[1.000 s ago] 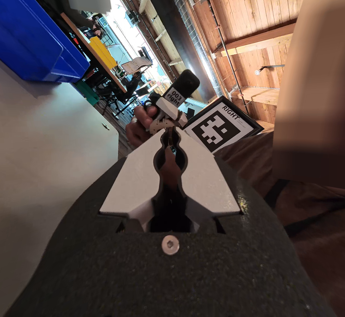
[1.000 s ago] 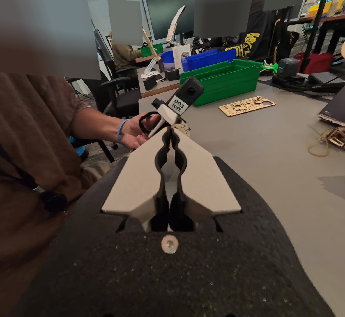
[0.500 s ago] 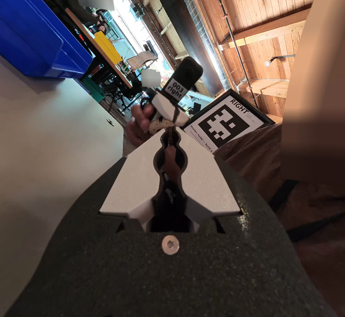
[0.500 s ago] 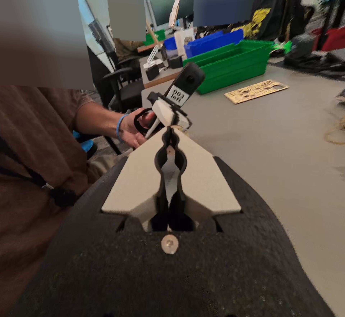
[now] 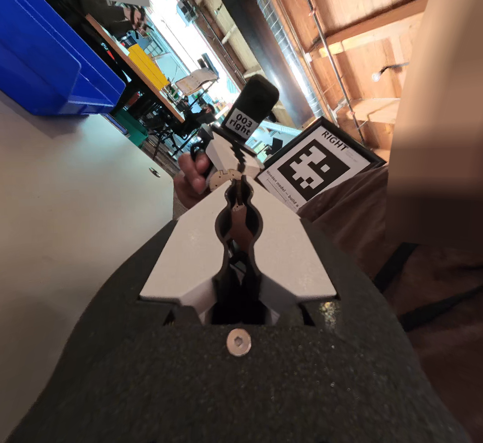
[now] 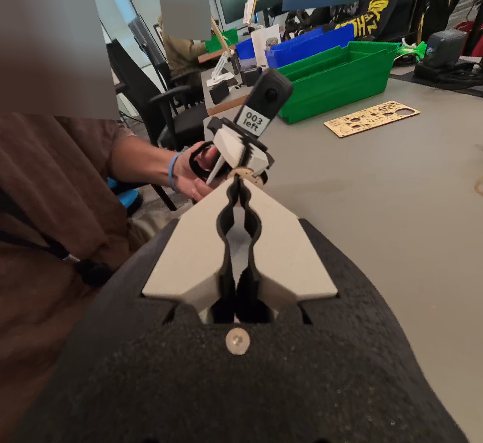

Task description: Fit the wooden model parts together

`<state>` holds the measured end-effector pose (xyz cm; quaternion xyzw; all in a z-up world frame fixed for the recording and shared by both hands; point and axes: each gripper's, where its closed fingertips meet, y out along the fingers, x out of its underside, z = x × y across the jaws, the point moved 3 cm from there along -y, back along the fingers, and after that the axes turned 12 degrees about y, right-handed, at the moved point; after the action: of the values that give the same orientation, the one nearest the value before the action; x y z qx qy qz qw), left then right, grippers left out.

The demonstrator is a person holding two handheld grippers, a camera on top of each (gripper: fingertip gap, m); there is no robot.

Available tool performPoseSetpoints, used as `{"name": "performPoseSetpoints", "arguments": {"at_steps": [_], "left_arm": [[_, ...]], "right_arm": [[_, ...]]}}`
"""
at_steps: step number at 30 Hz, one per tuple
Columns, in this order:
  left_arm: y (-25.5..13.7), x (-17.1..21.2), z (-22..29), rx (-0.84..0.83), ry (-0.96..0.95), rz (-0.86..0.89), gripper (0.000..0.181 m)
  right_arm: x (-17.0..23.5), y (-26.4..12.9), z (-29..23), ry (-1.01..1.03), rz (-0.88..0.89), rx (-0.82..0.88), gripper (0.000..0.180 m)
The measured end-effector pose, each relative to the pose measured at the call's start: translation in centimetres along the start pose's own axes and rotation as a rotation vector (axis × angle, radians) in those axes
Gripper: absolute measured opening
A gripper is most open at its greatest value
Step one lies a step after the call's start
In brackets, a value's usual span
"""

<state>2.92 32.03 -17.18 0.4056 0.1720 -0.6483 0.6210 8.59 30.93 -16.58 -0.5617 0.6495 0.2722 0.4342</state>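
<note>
My left gripper (image 5: 238,190) is shut on a thin wooden part (image 5: 237,199), seen edge-on between its white fingers. My right gripper (image 5: 239,166) faces it tip to tip, with a round toothed wooden disc (image 5: 222,178) at its fingertips. In the right wrist view my right gripper (image 6: 238,183) is shut at the tip against round wooden discs (image 6: 244,172). The left gripper (image 6: 247,157) comes down on them from above. Both are held in the air off the table's near edge. How the parts join is hidden behind the fingertips.
A flat wooden sheet with cut-outs (image 6: 371,118) lies on the grey table (image 6: 366,221). A green bin (image 6: 337,83) and a blue bin (image 6: 308,43) stand behind it. A blue bin (image 5: 52,59) and a framed marker card (image 5: 313,166) are close by. People sit at desks behind.
The two grippers stay tip to tip and have drawn slightly closer. The round wooden disc now shows more plainly between them. Both views have shifted a little.
</note>
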Motion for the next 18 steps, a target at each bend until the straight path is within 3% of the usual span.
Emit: {"name": "performPoseSetpoints", "arguments": {"at_steps": [1, 7, 8, 9, 11, 15, 18], "left_arm": [[0.1, -0.1, 0.2, 0.008, 0.005, 0.001, 0.000], [-0.2, -0.3, 0.3, 0.037, -0.009, 0.011, 0.000], [-0.1, -0.3, 0.6, 0.055, -0.002, 0.004, 0.000], [0.0, -0.2, 1.0, 0.092, -0.006, -0.003, 0.000], [0.2, 0.2, 1.4, 0.140, -0.038, -0.022, 0.000], [0.5, 0.6, 1.9, 0.219, -0.101, -0.009, 0.001], [0.6, 0.5, 1.9, 0.224, -0.107, -0.010, 0.002]], "right_arm": [[-0.4, -0.4, 0.1, -0.005, 0.014, 0.005, 0.000], [-1.7, -2.0, 1.0, -0.003, 0.141, 0.052, 0.000], [-1.3, -1.6, 1.2, 0.029, 0.138, 0.029, 0.011], [-0.9, -1.2, 1.0, 0.082, 0.131, -0.032, 0.026], [-0.4, -0.6, -0.3, 0.194, 0.113, -0.224, 0.029], [0.6, 0.3, -1.5, 0.246, 0.060, -0.338, 0.021], [0.9, 0.1, -1.6, 0.229, 0.032, -0.332, 0.007]]}}
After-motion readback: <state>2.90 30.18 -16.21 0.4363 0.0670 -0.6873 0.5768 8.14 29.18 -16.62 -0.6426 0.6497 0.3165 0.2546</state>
